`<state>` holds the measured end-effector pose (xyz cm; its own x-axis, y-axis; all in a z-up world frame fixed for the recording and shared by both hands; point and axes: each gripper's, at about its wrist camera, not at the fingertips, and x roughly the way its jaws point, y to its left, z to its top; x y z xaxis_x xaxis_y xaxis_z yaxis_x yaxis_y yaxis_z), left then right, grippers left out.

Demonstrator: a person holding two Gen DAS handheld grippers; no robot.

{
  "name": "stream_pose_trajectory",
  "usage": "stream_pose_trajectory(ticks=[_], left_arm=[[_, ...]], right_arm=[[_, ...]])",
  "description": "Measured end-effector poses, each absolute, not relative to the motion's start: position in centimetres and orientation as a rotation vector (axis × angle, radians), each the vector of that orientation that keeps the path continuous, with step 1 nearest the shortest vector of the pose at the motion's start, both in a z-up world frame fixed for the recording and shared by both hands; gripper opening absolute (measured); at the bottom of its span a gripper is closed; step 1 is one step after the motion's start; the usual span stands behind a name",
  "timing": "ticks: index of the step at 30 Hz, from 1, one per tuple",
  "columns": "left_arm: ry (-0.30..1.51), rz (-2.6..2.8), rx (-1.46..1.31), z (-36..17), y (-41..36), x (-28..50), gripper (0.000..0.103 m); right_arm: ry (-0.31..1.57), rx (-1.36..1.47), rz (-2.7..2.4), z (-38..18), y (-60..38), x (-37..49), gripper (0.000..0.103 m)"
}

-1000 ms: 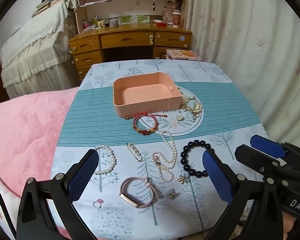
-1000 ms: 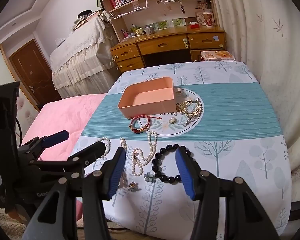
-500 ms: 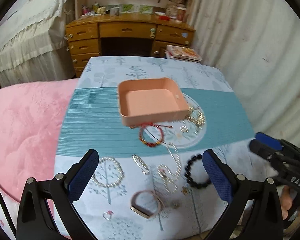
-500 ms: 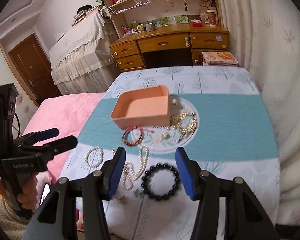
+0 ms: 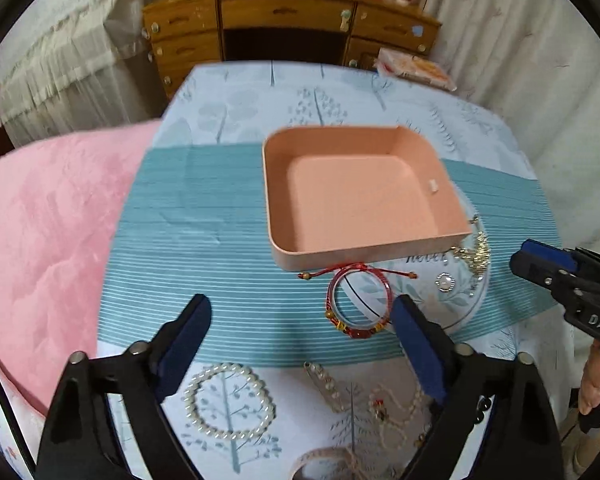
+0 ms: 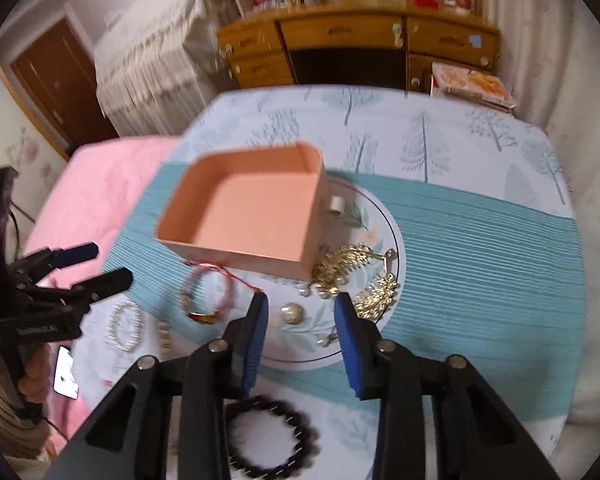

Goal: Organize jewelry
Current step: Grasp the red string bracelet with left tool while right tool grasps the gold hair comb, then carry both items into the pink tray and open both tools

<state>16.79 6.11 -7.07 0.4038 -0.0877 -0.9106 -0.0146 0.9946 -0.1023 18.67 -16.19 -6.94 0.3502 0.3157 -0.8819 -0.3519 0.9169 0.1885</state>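
Observation:
An empty pink box (image 5: 360,196) (image 6: 256,216) stands on the teal band of the tablecloth. In front of it lie a red cord bracelet (image 5: 358,304) (image 6: 206,294), a pearl stud (image 5: 445,281) (image 6: 293,313) and gold leaf pieces (image 6: 356,276). Nearer me lie a pearl bracelet (image 5: 228,400), a pearl necklace (image 5: 392,412) and a black bead bracelet (image 6: 272,436). My left gripper (image 5: 300,328) hovers above the teal band, jaws closing with nothing between them. Over the pearl stud, my right gripper (image 6: 300,320) has its jaws closing, apart from any piece.
A pink blanket (image 5: 40,240) lies left of the table. A wooden desk (image 5: 284,20) stands behind, a curtain (image 5: 540,60) at the right. A magazine (image 5: 416,68) rests past the far table edge. A hairpin (image 5: 326,384) lies near the necklace.
Both grippers have moved forward and down toward the box and the jewelry before it. Their jaws have narrowed, the right more than the left. Nothing on the table has moved.

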Motion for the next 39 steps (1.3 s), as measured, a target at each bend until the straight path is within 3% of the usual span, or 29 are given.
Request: stream_pose_trajectory(ticks=[4,10,14,17,21,22,24,25,26,33,39], left_arm=[[1.224,-0.053,-0.127,-9.9,6.0,18.5,0.073],[1.257,-0.070,-0.093,-11.9,4.9,19.7,0.071],[1.286,-0.085,-0.079,-12.7,4.2,20.0,0.057],[1.323,-0.085,-0.076,-13.6,3.8,20.5,0.049],[1.329,-0.077,-0.045,-13.7,3.2,20.6,0.046],[1.328,-0.074,-0.039,-13.8,3.0,20.7,0.042],[1.319,-0.052,-0.001,-13.6,2.6,20.8,0.024],[1.316,-0.052,0.005,-13.6,2.5,20.9,0.009],[1.319,-0.057,0.001,-13.6,2.3,20.9,0.005],[1.280,-0.096,-0.016,-12.3,2.1,19.5,0.005],[1.173,-0.143,-0.038,-7.3,2.3,17.5,0.005]], right_arm=[[1.203,-0.068,0.436,-9.1,-15.9,20.0,0.034],[1.233,-0.120,0.443,-10.9,-15.2,21.1,0.033],[1.249,-0.131,0.441,-11.7,-15.0,21.6,0.033],[1.257,-0.125,0.439,-12.3,-15.1,21.8,0.022],[1.259,-0.096,0.438,-12.3,-15.5,21.9,0.015],[1.259,-0.090,0.440,-12.3,-15.5,21.8,0.015],[1.265,-0.071,0.444,-12.3,-15.6,21.6,0.010],[1.270,-0.065,0.435,-12.3,-15.7,21.5,0.010],[1.269,-0.059,0.429,-12.2,-15.8,21.3,0.010],[1.239,-0.008,0.417,-10.0,-16.4,20.0,0.009],[1.159,-0.002,0.435,-5.6,-15.8,18.5,0.010]])
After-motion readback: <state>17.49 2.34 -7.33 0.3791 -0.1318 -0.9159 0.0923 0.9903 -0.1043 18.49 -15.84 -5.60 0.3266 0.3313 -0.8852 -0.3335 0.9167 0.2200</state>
